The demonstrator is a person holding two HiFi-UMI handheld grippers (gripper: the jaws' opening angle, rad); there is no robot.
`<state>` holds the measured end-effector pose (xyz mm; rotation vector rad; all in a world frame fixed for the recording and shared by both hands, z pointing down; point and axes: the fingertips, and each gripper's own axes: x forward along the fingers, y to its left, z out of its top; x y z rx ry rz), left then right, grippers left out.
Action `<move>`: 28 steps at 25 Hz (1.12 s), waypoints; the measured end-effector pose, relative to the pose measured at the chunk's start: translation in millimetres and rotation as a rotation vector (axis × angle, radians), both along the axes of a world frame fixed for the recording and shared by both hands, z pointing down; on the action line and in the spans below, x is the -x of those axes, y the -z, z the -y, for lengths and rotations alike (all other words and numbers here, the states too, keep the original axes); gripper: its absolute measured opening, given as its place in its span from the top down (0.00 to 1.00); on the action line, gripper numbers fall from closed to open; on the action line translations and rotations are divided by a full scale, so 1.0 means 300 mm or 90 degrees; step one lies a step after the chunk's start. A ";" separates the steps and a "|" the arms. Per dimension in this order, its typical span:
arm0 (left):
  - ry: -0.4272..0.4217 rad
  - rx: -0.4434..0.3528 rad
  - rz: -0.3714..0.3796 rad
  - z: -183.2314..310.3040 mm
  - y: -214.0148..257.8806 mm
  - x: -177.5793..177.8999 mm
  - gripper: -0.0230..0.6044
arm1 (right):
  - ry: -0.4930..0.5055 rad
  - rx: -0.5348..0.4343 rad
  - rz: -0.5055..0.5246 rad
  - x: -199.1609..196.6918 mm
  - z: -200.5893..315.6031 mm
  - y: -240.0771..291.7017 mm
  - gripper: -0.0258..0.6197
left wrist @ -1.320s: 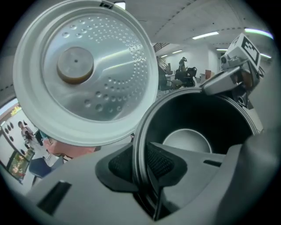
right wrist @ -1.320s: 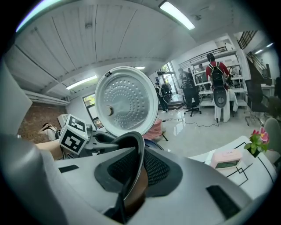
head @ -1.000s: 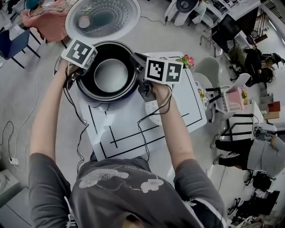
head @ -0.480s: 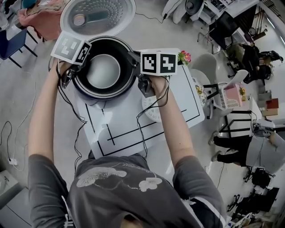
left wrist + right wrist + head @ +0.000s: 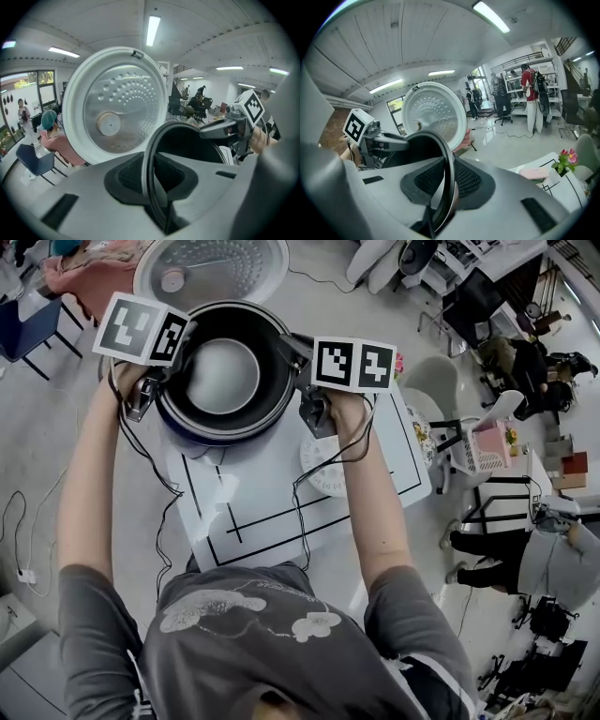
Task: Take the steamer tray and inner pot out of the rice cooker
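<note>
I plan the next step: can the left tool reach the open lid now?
Probably not yet: the left tool is shut on the rim of the pot, as is the right tool; the lid itself stands unblocked behind.

lid (image 5: 208, 266) cropped at top, inner pot (image 5: 223, 381) rim part-hidden

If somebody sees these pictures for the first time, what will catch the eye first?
The dark round inner pot with its silver bottom sits at the top middle of the head view. The left gripper and the right gripper each clamp its rim, on opposite sides. Behind it, the white round lid with a dimpled metal plate stands open.
</note>
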<state>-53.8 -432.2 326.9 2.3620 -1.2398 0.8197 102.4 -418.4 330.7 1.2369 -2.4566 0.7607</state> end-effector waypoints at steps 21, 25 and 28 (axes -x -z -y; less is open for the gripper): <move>0.138 -0.202 -0.054 -0.370 0.451 -0.034 0.85 | 0.095 -0.219 0.041 -0.036 -0.266 0.463 0.82; 0.161 -0.218 -0.052 -0.470 0.496 -0.032 0.85 | 0.121 -0.223 0.055 -0.030 -0.344 0.502 0.82; 0.167 -0.225 -0.062 -0.532 0.514 -0.027 0.85 | 0.132 -0.231 0.058 -0.022 -0.402 0.525 0.82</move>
